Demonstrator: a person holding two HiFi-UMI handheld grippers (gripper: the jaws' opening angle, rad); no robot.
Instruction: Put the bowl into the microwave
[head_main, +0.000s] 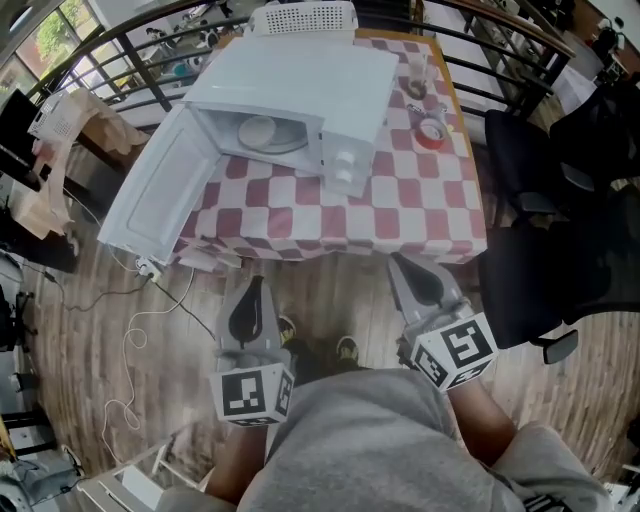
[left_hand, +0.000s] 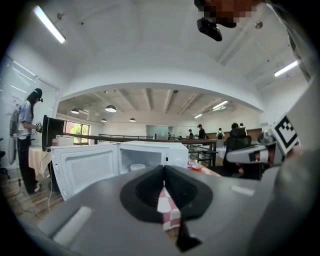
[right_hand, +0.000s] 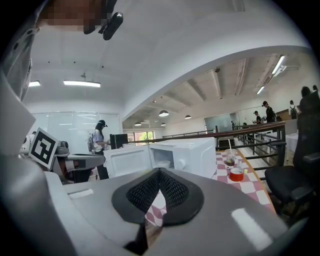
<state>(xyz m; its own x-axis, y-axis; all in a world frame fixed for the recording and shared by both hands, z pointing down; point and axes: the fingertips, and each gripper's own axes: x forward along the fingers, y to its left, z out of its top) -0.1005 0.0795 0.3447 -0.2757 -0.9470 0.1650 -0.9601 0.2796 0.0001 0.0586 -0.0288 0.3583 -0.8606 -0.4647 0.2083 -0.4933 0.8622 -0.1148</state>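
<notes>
A white microwave (head_main: 300, 90) stands on the red-and-white checked table (head_main: 420, 215) with its door (head_main: 155, 195) swung wide open to the left. A pale bowl (head_main: 262, 131) sits inside its cavity; the same bowl (left_hand: 137, 167) shows in the left gripper view, and the bowl (right_hand: 164, 163) appears small in the right gripper view. Both grippers hang over the wooden floor in front of the table, close to my body. My left gripper (head_main: 254, 284) is shut and holds nothing. My right gripper (head_main: 402, 262) is shut too, also with nothing in it.
A red tape roll (head_main: 431, 133) and a plastic cup (head_main: 415, 75) stand on the table's right side. A black chair (head_main: 540, 250) is at the right of the table. A cable and power strip (head_main: 148, 268) lie on the floor under the open door. A person (left_hand: 27, 130) stands far left.
</notes>
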